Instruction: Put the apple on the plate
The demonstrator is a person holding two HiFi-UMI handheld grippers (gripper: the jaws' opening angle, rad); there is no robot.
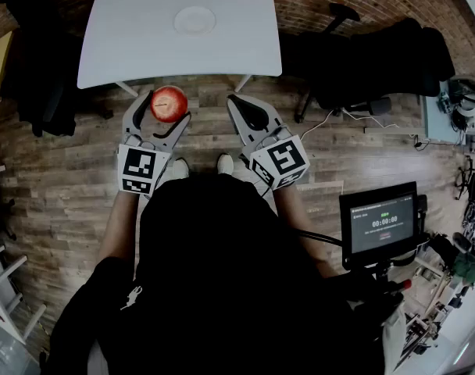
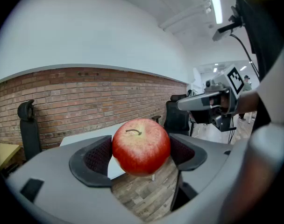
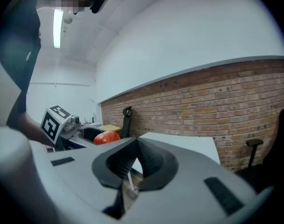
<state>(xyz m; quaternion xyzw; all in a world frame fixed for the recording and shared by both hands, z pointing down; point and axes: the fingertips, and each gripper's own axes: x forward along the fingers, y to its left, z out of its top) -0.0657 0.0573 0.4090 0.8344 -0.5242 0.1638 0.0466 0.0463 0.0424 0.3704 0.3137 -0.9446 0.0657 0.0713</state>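
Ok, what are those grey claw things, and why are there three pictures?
A person holds a grabbing tool in each hand. The top-down picture comes from a camera on the person's head. The other two come from small cameras riding on the grabbers, looking along their jaws. The left gripper squeezes a red apple between its pads, in the air above the wooden floor. The right gripper is shut and empty. Ahead stands a white table with an empty white plate on it.
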